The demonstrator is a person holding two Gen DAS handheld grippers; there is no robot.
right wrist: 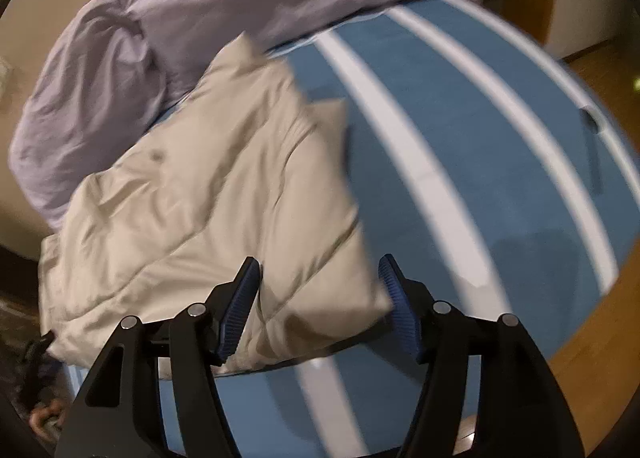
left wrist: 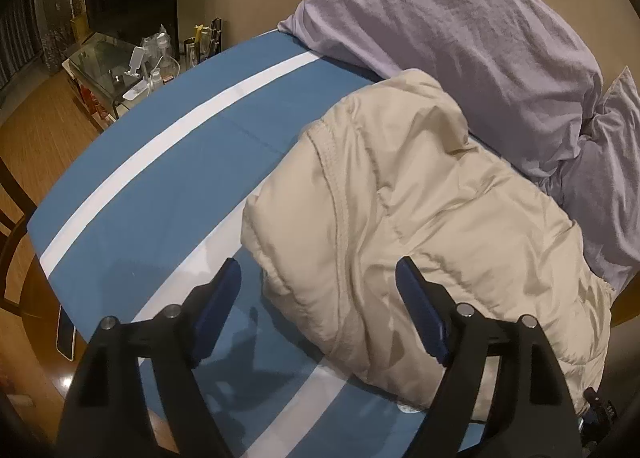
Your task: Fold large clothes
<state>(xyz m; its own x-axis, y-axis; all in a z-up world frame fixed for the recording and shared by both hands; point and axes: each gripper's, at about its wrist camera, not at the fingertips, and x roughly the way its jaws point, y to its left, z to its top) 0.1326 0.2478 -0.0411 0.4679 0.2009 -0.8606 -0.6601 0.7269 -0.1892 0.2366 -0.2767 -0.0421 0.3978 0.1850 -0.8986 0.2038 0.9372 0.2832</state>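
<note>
A cream puffy jacket (left wrist: 400, 210) lies folded in a thick bundle on a blue bed sheet with white stripes (left wrist: 160, 162). My left gripper (left wrist: 318, 278) hovers over the bundle's near left edge, open, with nothing pinched between its blue pads. In the right wrist view the same jacket (right wrist: 208, 194) fills the left half. My right gripper (right wrist: 320, 278) stands open above the bundle's near right corner, and its pads do not press the cloth. This view is blurred.
Crumpled lilac bedding (left wrist: 460, 30) is heaped behind the jacket against the wall. A glass side table (left wrist: 108, 66) with bottles stands past the bed's far edge. Wooden floor (left wrist: 44, 126) and a dark chair frame (left wrist: 12, 218) lie to the left.
</note>
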